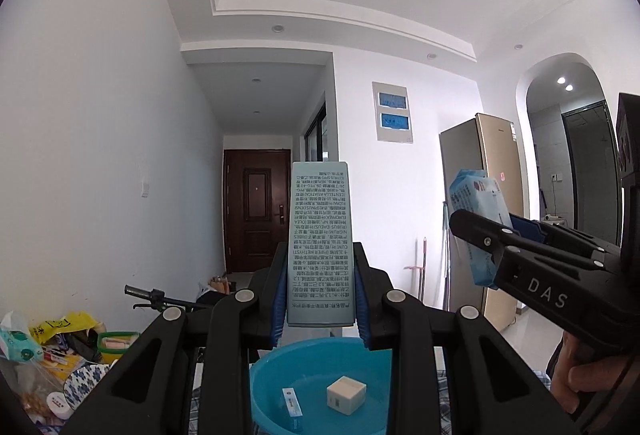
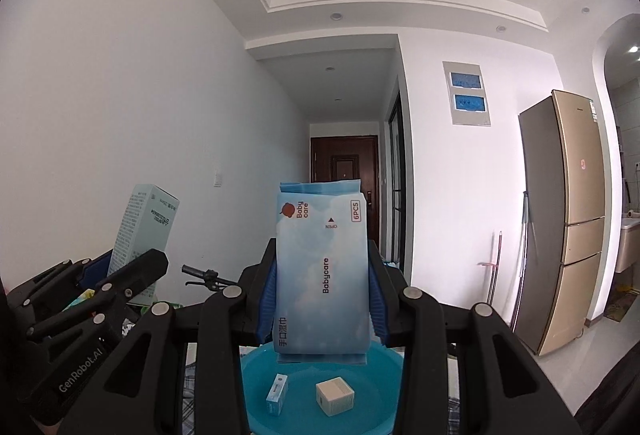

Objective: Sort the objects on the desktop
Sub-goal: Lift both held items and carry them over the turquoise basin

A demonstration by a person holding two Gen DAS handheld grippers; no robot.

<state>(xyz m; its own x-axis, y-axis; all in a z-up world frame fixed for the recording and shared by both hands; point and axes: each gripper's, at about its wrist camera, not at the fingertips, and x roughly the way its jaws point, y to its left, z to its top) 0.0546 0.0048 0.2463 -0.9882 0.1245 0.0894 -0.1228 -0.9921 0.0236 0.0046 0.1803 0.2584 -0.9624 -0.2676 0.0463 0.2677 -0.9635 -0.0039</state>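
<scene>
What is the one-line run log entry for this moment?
left gripper: holds tall box | right gripper: holds wipes pack | basin: two small boxes

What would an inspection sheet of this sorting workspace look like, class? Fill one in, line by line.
Surface: blue checked cloth shows under the round blue plastic basin; little else of the top is visible.
Job's things: a small blue-and-white carton and a cream cube-shaped box lie apart inside the basin.
Clutter: yellow plastic bag, packets and a white jar heaped at the left.
Grippers: left gripper is shut on a tall pale green printed carton; right gripper is shut on a pale blue pack of Babycare wet wipes; both are above the basin.
Cables: nothing seen.
Surroundings: white walls, dark brown door, gold fridge, black handlebar.
</scene>
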